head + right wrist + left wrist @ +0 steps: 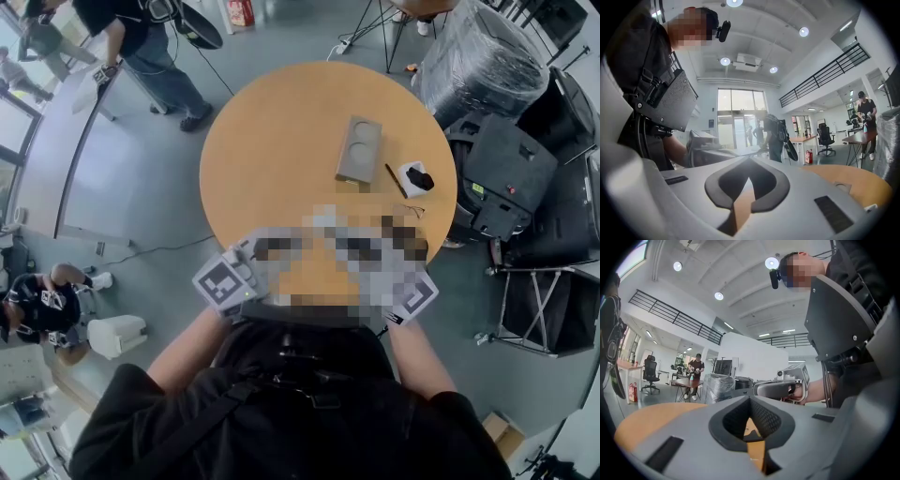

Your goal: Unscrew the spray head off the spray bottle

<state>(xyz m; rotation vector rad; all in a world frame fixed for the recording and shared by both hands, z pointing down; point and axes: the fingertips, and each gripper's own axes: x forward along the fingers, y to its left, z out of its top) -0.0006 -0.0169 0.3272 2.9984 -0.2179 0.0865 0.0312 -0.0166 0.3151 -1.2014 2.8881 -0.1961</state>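
Observation:
I see no spray bottle that I can make out in any view. On the round wooden table [281,141] lie a grey tray with two round recesses [359,150] and a small white piece with a black part on it [415,178]. Both grippers hover at the table's near edge, facing each other, with a mosaic patch over their jaws in the head view. Their marker cubes show at left [225,281] and right [413,296]. My left gripper [752,427] is shut with nothing between its jaws. My right gripper [743,187] is likewise shut and holds nothing.
A thin dark stick [395,180] and a pair of glasses [410,211] lie near the tray. Plastic-wrapped equipment [478,61] and black cases [511,178] crowd the right side. A white bin [117,335] stands on the floor at left. People stand and sit beyond the table.

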